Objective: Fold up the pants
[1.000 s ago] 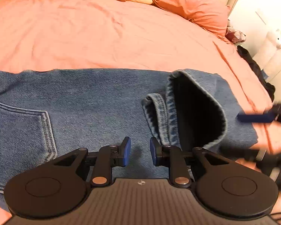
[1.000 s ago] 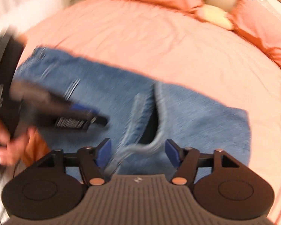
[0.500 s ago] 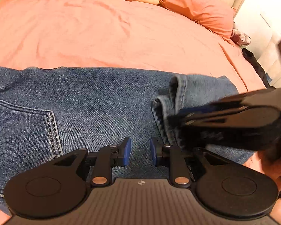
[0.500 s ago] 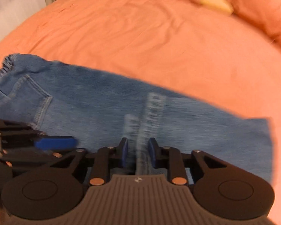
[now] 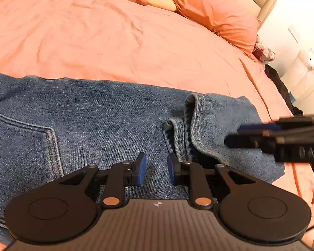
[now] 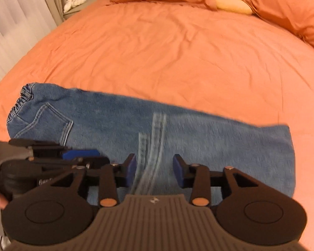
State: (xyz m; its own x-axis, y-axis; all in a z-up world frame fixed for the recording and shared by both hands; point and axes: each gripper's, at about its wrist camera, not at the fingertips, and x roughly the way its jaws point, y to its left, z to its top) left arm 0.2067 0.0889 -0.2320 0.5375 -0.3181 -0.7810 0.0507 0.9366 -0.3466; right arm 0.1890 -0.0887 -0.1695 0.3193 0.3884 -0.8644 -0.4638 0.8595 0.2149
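In the left wrist view, the left gripper [image 5: 156, 168] is hovering over the jeans [image 5: 106, 113] lying folded on the orange bed [image 5: 115, 41], its fingers [image 5: 140, 168] a little apart with nothing clamped, the hem [image 5: 190, 129] just beside its right finger. In the right wrist view, the right gripper [image 6: 154, 170] is sitting over the jeans [image 6: 219, 144], its fingers [image 6: 130, 169] having just been opening and now standing apart astride the blurred hem [image 6: 152, 146], gripping nothing.
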